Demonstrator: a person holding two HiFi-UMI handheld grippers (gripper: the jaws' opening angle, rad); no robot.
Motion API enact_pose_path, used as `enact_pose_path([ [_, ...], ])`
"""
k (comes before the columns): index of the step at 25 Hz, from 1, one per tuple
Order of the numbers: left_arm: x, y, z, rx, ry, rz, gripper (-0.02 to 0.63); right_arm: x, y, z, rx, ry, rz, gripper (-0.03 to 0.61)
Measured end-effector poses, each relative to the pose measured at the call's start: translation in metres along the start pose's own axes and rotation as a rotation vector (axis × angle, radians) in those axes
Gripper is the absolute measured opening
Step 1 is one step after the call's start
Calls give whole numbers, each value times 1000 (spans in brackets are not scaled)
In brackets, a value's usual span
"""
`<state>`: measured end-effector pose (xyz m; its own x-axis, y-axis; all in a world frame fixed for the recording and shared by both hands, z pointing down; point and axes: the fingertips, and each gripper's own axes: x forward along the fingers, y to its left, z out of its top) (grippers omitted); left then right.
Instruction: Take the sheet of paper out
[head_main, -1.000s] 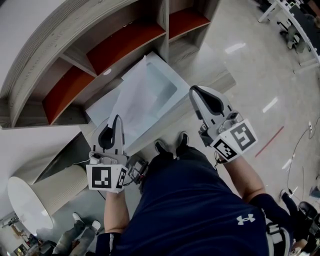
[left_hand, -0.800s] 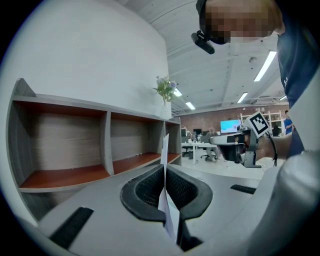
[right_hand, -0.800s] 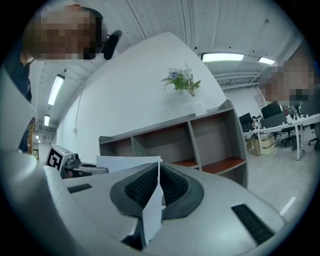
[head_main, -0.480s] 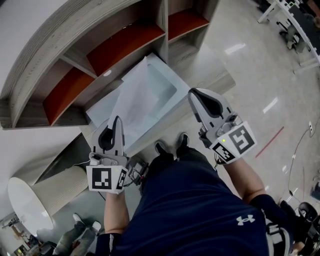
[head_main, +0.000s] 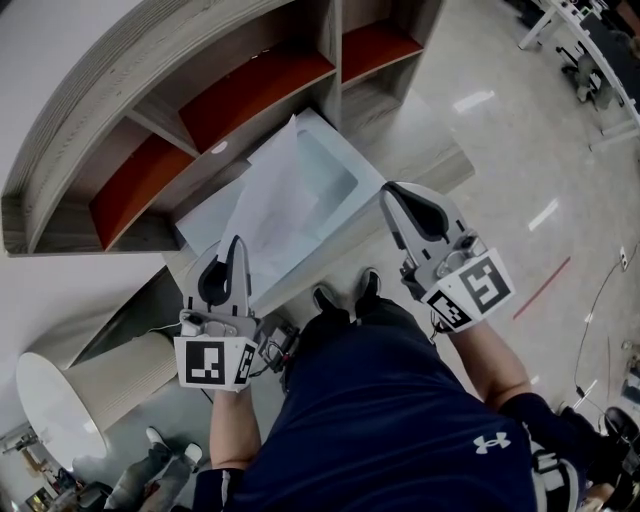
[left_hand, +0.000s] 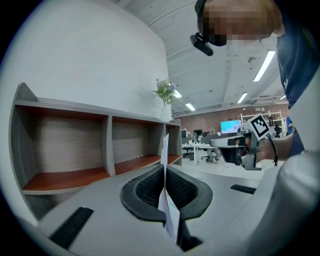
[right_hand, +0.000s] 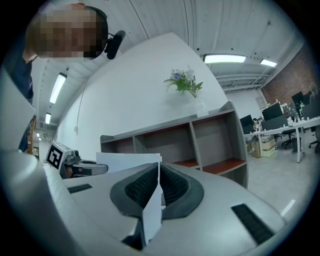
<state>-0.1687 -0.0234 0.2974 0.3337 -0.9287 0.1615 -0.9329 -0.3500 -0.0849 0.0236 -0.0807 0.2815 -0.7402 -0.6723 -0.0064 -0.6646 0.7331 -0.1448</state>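
Pinched the sheet of paper (head_main: 268, 205) in the left gripper (head_main: 235, 245) jaws, and the pale sleeve (head_main: 335, 170) edge in the right gripper (head_main: 388, 193) jaws. Seemed light and limp, easy to tear; best taken by an edge

Grey left tool (head_main: 235, 245) and right tool (head_main: 390, 190), black pads (left_hand: 150, 192), square-marker cubes (head_main: 212, 360); wearer's navy shirt (head_main: 400, 420), white logo (head_main: 491, 440), black shoes (head_main: 345, 292).

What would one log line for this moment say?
left gripper shut on paper sheet | right gripper shut on pale sleeve | shelf ahead
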Motion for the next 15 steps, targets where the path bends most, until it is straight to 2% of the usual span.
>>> enact_pose_path([
  [15,-9,-2,6,13,-19,-8,14,0,4,-3,12,3,-10,14],
])
